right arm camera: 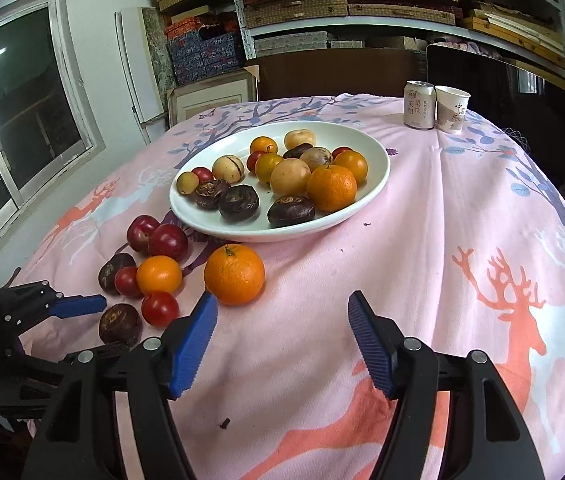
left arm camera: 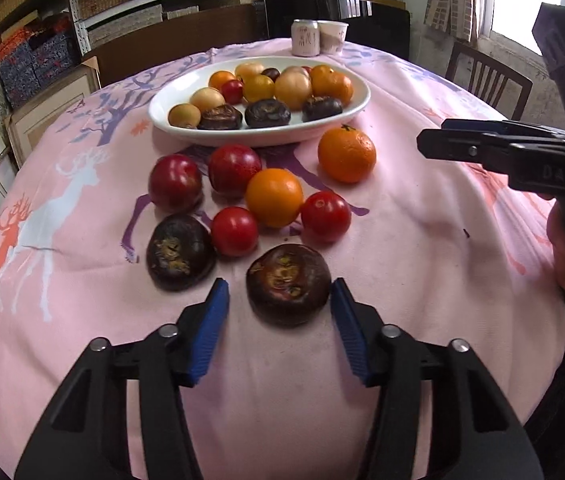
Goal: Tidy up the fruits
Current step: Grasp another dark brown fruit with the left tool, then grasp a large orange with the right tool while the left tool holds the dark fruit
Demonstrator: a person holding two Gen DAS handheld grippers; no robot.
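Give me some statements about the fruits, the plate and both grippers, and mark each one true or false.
1. The left gripper is open around a dark fruit lying on the tablecloth. True.
2. The right gripper holds an orange. False: it is open and holds nothing; the big orange lies on the cloth just ahead of it.
3. The white plate holds no fruit. False: it holds many fruits.
4. A can and a paper cup stand side by side behind the plate. True.
5. All fruits are on the plate. False: several lie on the cloth.
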